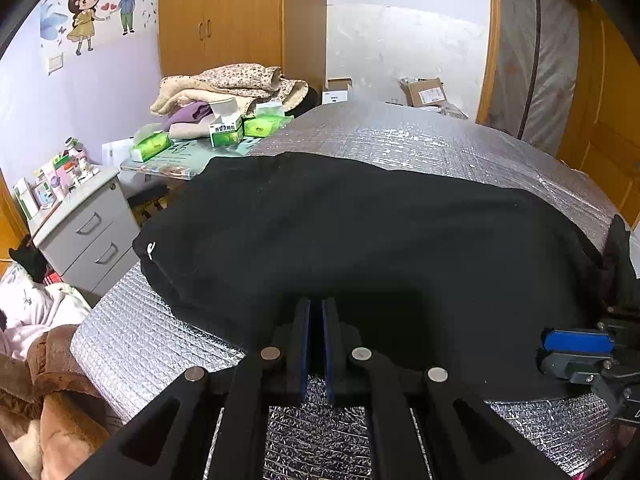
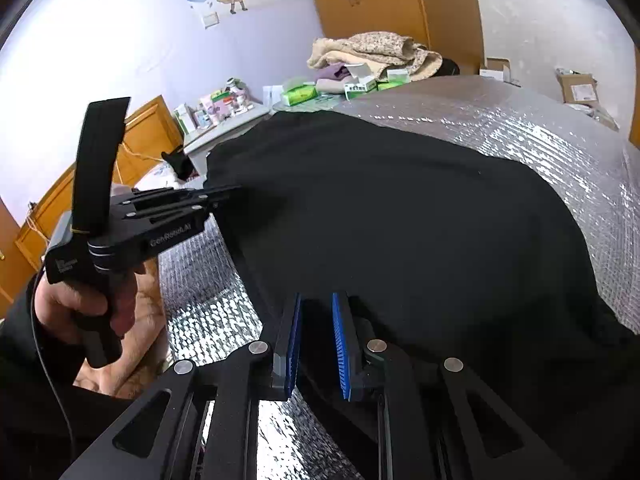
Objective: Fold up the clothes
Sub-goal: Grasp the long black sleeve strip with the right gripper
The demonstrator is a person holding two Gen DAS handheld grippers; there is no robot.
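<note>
A: What lies ahead of the jaws?

B: One black garment [image 1: 360, 232], soft and matte, spread in a broad rounded heap over a silver quilted foil sheet [image 1: 420, 140] with a crinkled grid texture. Its near hem reaches both pairs of jaws.

A: How do the left gripper's jaws stand?

B: The left gripper [image 1: 317, 304] is pinched nearly closed on the garment's near edge; the dark cloth runs into the thin slot between its two blue-lined fingers.

A: And the right?

B: The right gripper [image 2: 317, 300] stands partly parted, its two ribbed blue pads [image 2: 342, 344] with a gap between them. Black cloth lies in that gap, but whether the pads press it cannot be told (cloth and fingers are equally dark).

A: Anything beyond the jaws?

B: Far ahead and to the left, a pile of folded fabrics [image 1: 228, 88], floral and cream, beside three green tissue boxes [image 1: 150, 146]. Further left, a grey cabinet [image 1: 88, 224] with two drawers. In the right wrist view, a hand [image 2: 80, 304] grips the other tool's black handle.
</note>
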